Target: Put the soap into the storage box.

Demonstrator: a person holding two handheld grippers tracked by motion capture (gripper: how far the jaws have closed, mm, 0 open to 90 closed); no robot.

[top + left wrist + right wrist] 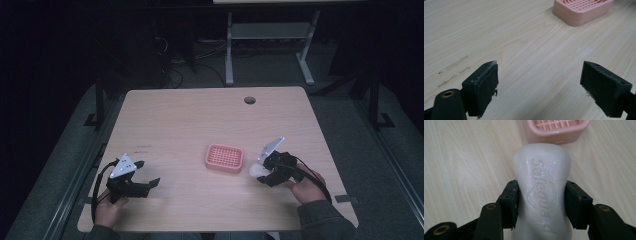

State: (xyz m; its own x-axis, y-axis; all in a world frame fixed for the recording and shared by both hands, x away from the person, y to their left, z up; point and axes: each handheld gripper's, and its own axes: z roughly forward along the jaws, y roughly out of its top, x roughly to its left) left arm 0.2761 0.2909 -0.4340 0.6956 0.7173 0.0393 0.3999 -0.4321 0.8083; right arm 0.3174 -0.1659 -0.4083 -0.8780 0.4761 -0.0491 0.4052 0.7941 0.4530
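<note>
Two fingers (pixel 510 202) of your right gripper (pixel 541 202) clamp a white soap (pixel 541 177) across its narrow waist, embossed face up, with most of the bar sticking out ahead of them. In the high view the soap (pixel 256 170) sits at the gripper (pixel 272 172), just right of the pink dish (pixel 224 158) on the bench (pixel 190 120); whether it touches the wood I cannot tell. Judge the bar stiff and fairly light, but its surface looks waxy and likely slick, so it may slide forward or twist between the pads. The waist is a sound place to hold it, since the flared ends resist slipping out. Squeeze firmly but not hard; soap dents. Your left gripper (pixel 131 181) rests apart at the near left, its fingers (pixel 482 88) spread wide over bare wood, gripping nothing.
</note>
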